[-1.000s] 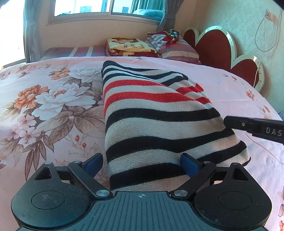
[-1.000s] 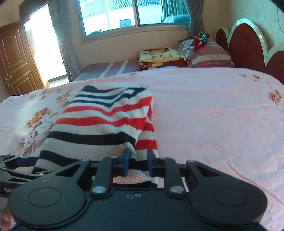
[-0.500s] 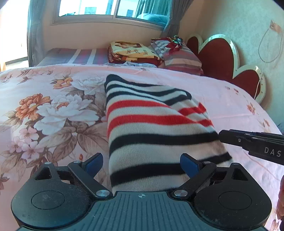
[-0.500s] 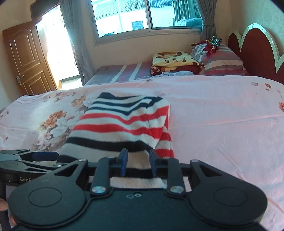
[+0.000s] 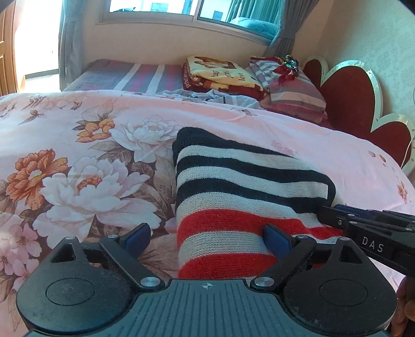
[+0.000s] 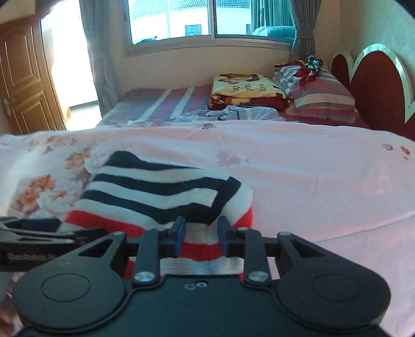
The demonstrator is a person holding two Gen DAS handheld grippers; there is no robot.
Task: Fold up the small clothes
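A striped knit garment in black, cream and red lies on the pink floral bedspread. My left gripper is open, its blue pads wide apart over the garment's near left part. My right gripper is shut on the garment's near right edge, with a fold of red and cream knit pinched between the pads. The right gripper also shows in the left wrist view, at the garment's right edge. The left gripper shows in the right wrist view, at the left.
Folded blankets and striped pillows lie at the head of the bed. A red heart-shaped headboard stands at the right. A window and a wooden door are beyond the bed.
Both grippers have moved forward over the garment. The near black-striped end has passed out of view beneath them, so less of the garment shows. The right gripper stays shut on it.
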